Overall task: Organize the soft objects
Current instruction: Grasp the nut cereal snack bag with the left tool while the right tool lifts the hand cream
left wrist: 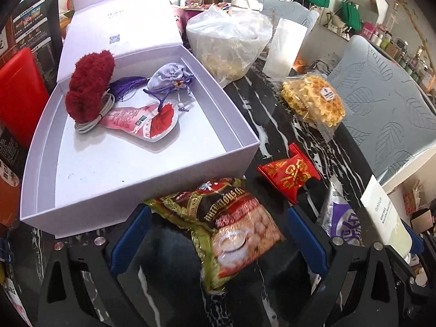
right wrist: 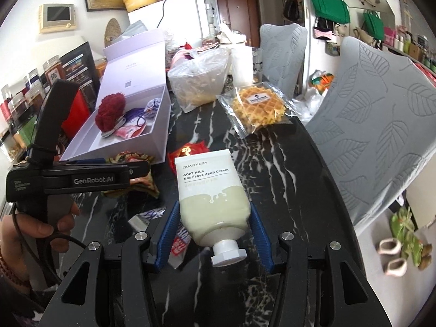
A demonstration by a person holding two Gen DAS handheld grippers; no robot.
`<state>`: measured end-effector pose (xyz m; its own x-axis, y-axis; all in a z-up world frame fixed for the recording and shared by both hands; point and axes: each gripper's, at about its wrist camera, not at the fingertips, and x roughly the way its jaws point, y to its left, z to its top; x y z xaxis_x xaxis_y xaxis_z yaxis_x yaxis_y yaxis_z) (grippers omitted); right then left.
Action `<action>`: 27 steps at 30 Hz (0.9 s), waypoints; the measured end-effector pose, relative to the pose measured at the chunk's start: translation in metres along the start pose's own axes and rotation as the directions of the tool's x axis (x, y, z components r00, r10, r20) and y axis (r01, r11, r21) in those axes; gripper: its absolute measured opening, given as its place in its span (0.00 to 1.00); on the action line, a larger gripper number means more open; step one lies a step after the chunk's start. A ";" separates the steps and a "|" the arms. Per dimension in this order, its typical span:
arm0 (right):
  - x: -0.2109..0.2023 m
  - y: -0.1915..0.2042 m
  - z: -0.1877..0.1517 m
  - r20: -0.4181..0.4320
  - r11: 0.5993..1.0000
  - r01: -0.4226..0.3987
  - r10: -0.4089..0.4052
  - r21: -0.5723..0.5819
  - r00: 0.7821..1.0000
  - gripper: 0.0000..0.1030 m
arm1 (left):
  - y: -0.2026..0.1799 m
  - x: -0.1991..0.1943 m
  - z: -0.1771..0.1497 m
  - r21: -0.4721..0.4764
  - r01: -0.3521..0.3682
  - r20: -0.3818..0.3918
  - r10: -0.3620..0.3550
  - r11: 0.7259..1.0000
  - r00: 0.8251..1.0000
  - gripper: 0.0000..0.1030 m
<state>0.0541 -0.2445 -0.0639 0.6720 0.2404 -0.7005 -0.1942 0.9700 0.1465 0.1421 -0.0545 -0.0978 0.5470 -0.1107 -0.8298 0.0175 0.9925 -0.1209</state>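
Note:
An open white box [left wrist: 239, 152] [right wrist: 160, 136] holds a red fluffy thing [left wrist: 90, 81] [right wrist: 110, 113], a lilac pouch [left wrist: 169, 75] and a red-pink sachet [left wrist: 147, 122]. My left gripper [left wrist: 218, 234] is open, its blue fingers on either side of a green-and-red snack bag [left wrist: 231, 234] that lies on the black marble table [left wrist: 272, 136]. My right gripper [right wrist: 215, 220] is shut on a cream hand cream tube [right wrist: 209, 193] and holds it above the table, cap toward the camera. The left gripper also shows in the right wrist view [right wrist: 81, 179].
A red packet [left wrist: 291, 175] [right wrist: 188, 150], a purple-white packet [left wrist: 343, 223] and a bagged waffle [left wrist: 313, 98] [right wrist: 259, 106] lie on the table. A clear plastic bag [left wrist: 231, 46] stands behind the box. Grey chairs [right wrist: 381, 122] stand along the right edge.

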 end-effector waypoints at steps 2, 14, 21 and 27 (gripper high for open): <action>0.004 -0.003 0.001 -0.003 1.000 -0.003 0.003 0.002 1.000 0.49 | -0.002 0.006 0.001 0.003 0.002 -0.010 -0.001 1.000 1.000 0.98; 0.008 -0.010 0.002 -0.001 1.000 -0.010 0.010 0.009 1.000 0.50 | -0.013 0.026 -0.011 0.057 -0.045 -0.040 0.047 0.997 0.998 0.80; 0.005 -0.008 0.001 0.004 1.000 -0.025 0.025 0.014 1.000 0.50 | -0.017 0.014 -0.020 0.106 -0.006 -0.027 0.009 0.994 1.000 0.59; -0.003 0.000 0.001 0.022 0.999 -0.036 0.036 0.005 0.999 0.50 | -0.009 0.000 -0.027 0.083 0.024 -0.027 -0.022 0.996 0.999 0.57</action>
<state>0.0527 -0.2449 -0.0612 0.6802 0.2758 -0.6792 -0.2151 0.9608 0.1748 0.1199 -0.0650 -0.1114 0.5237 -0.1336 -0.8414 0.1004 0.9904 -0.0948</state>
